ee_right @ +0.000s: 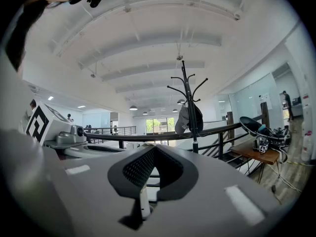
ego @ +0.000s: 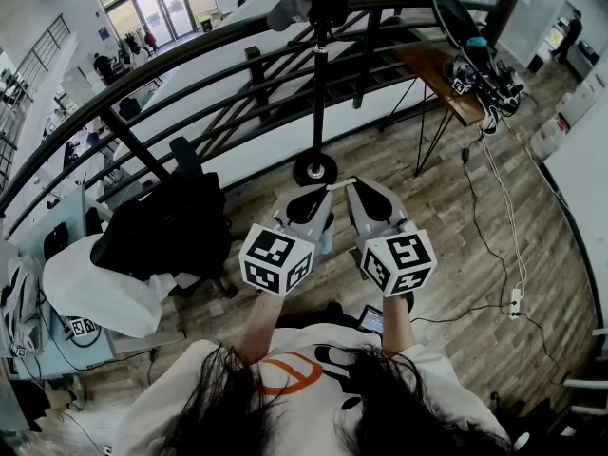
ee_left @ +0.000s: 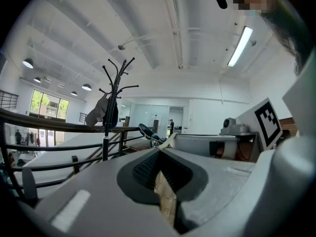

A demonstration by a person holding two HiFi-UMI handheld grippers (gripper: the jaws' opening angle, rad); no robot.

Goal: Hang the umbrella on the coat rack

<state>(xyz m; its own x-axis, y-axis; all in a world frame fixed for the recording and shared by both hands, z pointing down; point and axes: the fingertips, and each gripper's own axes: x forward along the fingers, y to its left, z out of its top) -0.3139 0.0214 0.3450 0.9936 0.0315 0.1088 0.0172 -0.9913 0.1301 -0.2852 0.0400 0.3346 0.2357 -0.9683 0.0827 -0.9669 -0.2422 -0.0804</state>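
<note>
The left claw and right claw are held side by side and about level in front of the person, tips near each other and aimed at the foot of the rack. In the left gripper view the left claw is pressed together at the tips with nothing gripped; only a thin slit lower down shows brown floor. In the right gripper view the right claw is likewise pressed together at the tips and empty, with a narrow pale slit below. The rack stands upright on its round base just inside the curved railing, and a grey cap and a dark bag hang on it near the top. The umbrella, black with a teal part, lies on the wooden tabletop to the right of the rack, well apart from both claws, beside a clutter of small gear and cables. From the right claw the umbrella shows right of the rack.
</note>
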